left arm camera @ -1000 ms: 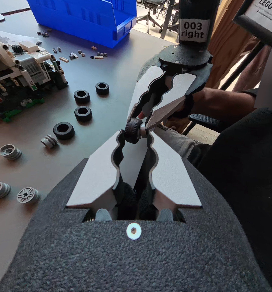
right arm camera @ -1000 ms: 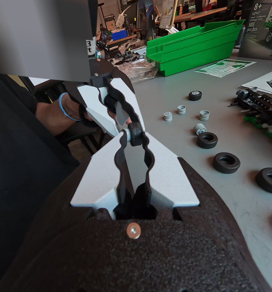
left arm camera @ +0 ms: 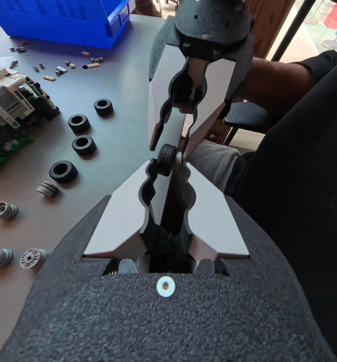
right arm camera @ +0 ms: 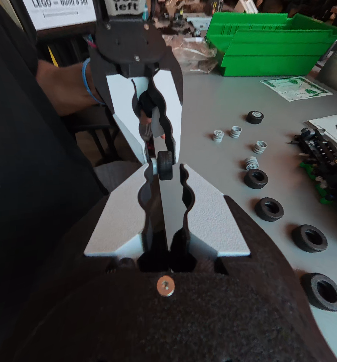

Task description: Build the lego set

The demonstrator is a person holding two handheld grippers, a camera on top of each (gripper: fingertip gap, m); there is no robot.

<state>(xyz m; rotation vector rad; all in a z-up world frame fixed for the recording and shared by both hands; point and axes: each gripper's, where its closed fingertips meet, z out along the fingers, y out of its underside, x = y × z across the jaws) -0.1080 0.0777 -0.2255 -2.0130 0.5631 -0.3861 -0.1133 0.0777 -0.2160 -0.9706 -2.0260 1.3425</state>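
One black tyre with a grey rim pushed into it is the piece in hand, held in the air off the near edge of the surface, at the centre of both views. The step looks like seating tyres on rims for the truck model at the left edge of the left wrist view.

The left gripper has its fingers clamped across the pair, one tip on the tyre's side and the other against the rim. The right gripper is released: its fingers stand apart, the rim just touching one tip and a clear gap between the tyre and the other.

Whether the rim is fully home cannot be told, since it juts out on one side. The next move probably calls for a squeeze along the axle line, or for setting this wheel down by the finished wheel. Loose tyres and bare rims wait on the surface.
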